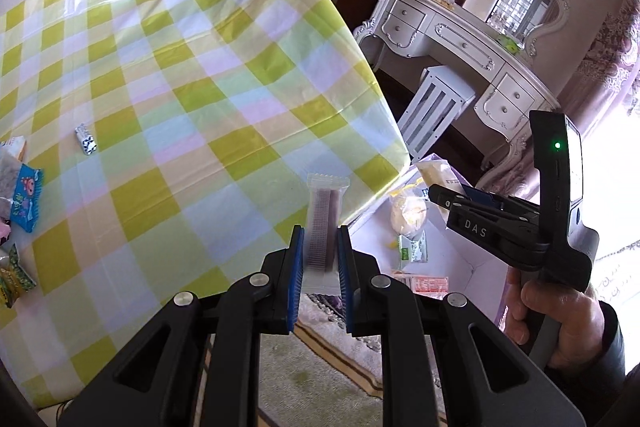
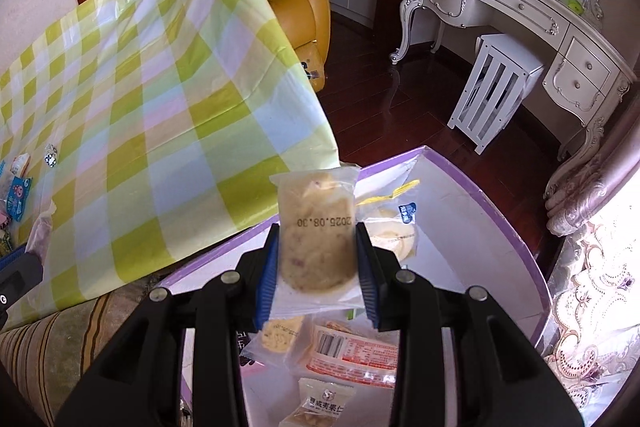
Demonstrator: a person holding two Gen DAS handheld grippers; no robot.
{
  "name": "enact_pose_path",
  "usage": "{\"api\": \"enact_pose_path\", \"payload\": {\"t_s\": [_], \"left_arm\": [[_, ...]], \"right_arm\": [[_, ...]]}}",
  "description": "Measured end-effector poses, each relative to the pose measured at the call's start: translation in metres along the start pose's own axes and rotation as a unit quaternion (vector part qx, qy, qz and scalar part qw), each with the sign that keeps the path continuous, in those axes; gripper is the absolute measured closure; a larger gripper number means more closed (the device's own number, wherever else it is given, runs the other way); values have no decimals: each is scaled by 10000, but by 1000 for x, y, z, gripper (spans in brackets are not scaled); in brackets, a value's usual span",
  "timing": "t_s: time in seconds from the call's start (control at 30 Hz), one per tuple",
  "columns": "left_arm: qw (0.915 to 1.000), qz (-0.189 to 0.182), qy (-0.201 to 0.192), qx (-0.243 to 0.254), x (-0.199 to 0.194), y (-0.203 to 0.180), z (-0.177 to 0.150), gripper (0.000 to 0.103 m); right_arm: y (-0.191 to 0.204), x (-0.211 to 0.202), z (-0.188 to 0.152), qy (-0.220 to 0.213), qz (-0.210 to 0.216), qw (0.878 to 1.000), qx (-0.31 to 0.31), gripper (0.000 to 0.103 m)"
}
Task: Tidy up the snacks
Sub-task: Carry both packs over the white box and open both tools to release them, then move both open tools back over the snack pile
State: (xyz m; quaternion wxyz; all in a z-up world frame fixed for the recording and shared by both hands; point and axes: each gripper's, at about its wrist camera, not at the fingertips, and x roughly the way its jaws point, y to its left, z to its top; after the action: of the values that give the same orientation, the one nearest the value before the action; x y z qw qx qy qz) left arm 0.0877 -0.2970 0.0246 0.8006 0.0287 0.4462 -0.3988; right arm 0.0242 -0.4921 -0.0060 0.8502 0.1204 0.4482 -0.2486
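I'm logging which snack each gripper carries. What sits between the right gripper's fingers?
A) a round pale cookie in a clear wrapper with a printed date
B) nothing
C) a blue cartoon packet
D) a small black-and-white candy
A: in the right wrist view the right gripper has its blue pads pressed on the round pale cookie in a clear, date-stamped wrapper, above the purple-rimmed box.
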Motion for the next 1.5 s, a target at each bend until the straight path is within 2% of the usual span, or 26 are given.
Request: {"api": "enact_pose_path", "payload": {"t_s": [0.23,0.3,0.33,0.37,0.4,1.07,1.2,1.5], "left_arm": [[9989,-373,193,195,18,-26,3,87],[9980,-530,294,164,23,-30,3,80],[9978,-548,334,140,25,-30,3,75],[9979,-551,325,113,26,-29,3,65],[9980,-556,304,80,25,-28,2,62],[9986,-459,83,-263,12,-6,2,62],[9989,-343,-22,-332,5,3,3,62],[9971,-131,-276,-695,-13,38,4,62]], "right_arm": [[-19,2,3,-26,-193,9997,174,67],[-22,3,4,-14,-286,9994,200,65],[-23,3,4,-15,-356,9991,208,52],[-24,2,4,-55,-414,9988,237,44],[-25,1,4,-110,-449,9986,264,38],[-4,-6,8,-130,-463,9988,57,31],[4,-7,10,-137,-404,9991,-14,27],[35,-14,18,-203,-247,9991,-267,27]]}}
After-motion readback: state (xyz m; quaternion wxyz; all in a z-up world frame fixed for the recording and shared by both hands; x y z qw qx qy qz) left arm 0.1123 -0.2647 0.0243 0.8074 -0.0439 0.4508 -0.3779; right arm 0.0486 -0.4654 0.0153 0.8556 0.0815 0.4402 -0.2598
